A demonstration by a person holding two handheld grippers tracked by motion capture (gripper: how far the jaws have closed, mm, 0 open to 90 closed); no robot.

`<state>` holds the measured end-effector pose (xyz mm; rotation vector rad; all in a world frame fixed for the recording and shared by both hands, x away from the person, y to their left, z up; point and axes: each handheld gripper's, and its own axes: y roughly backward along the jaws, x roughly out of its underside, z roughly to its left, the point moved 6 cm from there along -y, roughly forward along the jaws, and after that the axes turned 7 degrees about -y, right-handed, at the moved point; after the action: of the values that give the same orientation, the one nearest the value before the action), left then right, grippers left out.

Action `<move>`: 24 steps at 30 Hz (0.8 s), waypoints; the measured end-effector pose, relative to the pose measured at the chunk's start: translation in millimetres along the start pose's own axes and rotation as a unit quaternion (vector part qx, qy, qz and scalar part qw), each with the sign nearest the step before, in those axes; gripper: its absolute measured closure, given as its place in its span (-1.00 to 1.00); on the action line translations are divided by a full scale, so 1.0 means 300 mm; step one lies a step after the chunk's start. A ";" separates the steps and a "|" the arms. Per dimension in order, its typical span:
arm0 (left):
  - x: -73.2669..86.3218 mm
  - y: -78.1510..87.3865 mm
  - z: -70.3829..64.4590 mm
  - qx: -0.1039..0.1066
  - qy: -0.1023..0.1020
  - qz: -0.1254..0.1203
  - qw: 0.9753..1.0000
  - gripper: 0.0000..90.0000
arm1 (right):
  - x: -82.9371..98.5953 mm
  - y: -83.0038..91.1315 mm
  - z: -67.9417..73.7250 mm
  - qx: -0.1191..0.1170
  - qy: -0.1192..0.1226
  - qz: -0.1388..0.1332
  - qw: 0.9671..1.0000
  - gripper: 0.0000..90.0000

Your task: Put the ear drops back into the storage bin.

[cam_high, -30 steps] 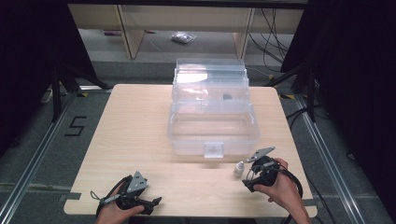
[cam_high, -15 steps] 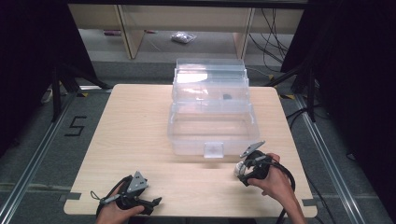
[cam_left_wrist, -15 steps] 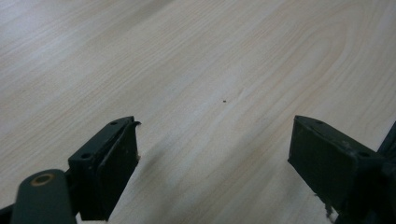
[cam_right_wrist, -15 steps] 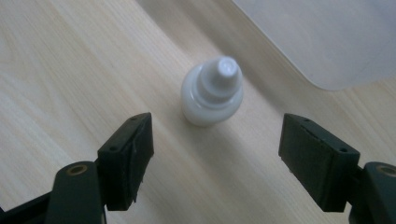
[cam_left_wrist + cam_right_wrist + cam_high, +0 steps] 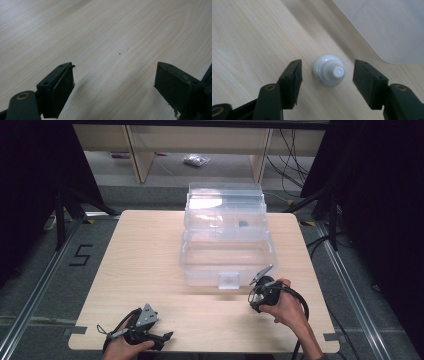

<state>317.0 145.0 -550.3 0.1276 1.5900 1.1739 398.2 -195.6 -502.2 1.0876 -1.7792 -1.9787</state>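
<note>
The right gripper (image 5: 256, 296) hung over the near right part of the pale wooden table (image 5: 145, 250), just near of the clear plastic storage box (image 5: 227, 245) and close to the box's front latch. In the right gripper view its two black jaws stood spread, one on either side of a small white plastic bottle (image 5: 329, 70) seen from above — a round body with a narrower ribbed neck and a nozzle tip at the middle. The bottle stood upright on the wood between the jaws, with a gap showing on each side, so neither jaw touched it. Beyond it, toward the upper right of that view, lay the rounded corner of the clear box, near the bottle but apart from it. In the high view the bottle itself was too small and too covered by the gripper to make out.

The clear box sat at the middle of the table, reaching to the far edge, its lid raised at the back and a small dark thing (image 5: 243, 224) lying in its upper tray.

The left gripper (image 5: 167, 336) rested low at the near left edge of the table, well apart from the box and the bottle. Its jaws were spread wide over bare wood — nothing lay between them.
</note>
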 end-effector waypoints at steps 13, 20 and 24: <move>-0.003 0.003 -0.002 0.004 0.001 -0.003 1.000 -0.66 | -0.013 -0.017 -0.005 0.001 0.015 0.019 1.000 0.16; -0.001 0.000 -0.001 0.001 0.003 -0.003 1.000 -0.66 | -0.016 -0.031 -0.008 0.001 0.013 0.030 0.999 0.22; -0.002 0.000 -0.001 0.000 0.004 -0.004 1.000 -0.66 | -0.016 -0.038 -0.003 -0.004 0.018 0.036 0.999 0.32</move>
<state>317.0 144.5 -550.0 0.1170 1.5970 1.1699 405.3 -190.8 -511.2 1.0354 -1.7661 -1.9119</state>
